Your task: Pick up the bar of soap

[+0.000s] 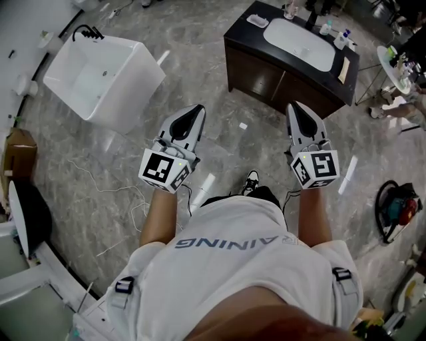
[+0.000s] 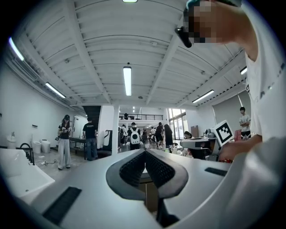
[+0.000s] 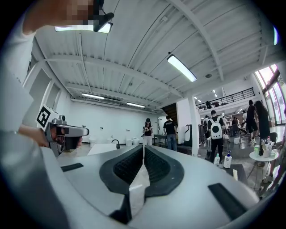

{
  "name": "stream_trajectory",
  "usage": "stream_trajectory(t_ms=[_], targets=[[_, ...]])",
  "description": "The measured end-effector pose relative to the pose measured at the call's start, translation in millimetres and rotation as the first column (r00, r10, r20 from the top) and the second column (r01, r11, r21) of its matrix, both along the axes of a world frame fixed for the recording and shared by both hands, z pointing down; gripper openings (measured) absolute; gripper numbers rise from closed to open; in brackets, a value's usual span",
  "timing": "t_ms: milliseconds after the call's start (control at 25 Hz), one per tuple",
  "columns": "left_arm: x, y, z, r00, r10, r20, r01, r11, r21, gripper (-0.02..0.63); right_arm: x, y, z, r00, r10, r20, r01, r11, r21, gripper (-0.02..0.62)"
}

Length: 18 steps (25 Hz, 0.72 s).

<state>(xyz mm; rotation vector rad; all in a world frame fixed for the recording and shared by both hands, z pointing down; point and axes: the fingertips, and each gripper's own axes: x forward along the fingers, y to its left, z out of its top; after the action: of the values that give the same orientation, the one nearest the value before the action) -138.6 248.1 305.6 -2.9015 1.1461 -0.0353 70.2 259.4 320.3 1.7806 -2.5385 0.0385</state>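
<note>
In the head view a small white oblong thing, perhaps the bar of soap (image 1: 257,20), lies on the left end of a dark vanity top (image 1: 346,70), beside the white basin (image 1: 299,43). Both grippers are held level over the floor, well short of the vanity and pointing toward it. My left gripper (image 1: 198,108) has its jaws together with nothing between them, as the left gripper view (image 2: 144,152) confirms. My right gripper (image 1: 293,106) is likewise shut and empty, seen also in the right gripper view (image 3: 143,147). The soap shows in neither gripper view.
A white bathtub (image 1: 100,76) stands at the left, with cables on the grey marble floor near it. Bottles (image 1: 341,38) stand on the vanity's right end. A round side table (image 1: 394,63) and a dark bag (image 1: 396,210) are at the right. Several people stand far off (image 2: 134,136).
</note>
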Motion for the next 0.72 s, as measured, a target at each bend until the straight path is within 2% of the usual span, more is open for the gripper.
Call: stream_trajectory(t_ms=[480, 720], targets=[[96.1, -89.9, 6.4, 0.999, -0.037, 0.020, 0.038, 0.999, -0.020, 0.008, 98.7, -95.0, 17.2, 0.999, -0.035, 0.019, 0.035, 0.999, -0.016, 0.021], [123.2, -118.9, 9.9, 0.999, -0.027, 0.036, 0.028, 0.999, -0.029, 0.008, 123.8, -122.0, 23.1, 0.999, -0.032, 0.034, 0.033, 0.999, -0.021, 0.021]])
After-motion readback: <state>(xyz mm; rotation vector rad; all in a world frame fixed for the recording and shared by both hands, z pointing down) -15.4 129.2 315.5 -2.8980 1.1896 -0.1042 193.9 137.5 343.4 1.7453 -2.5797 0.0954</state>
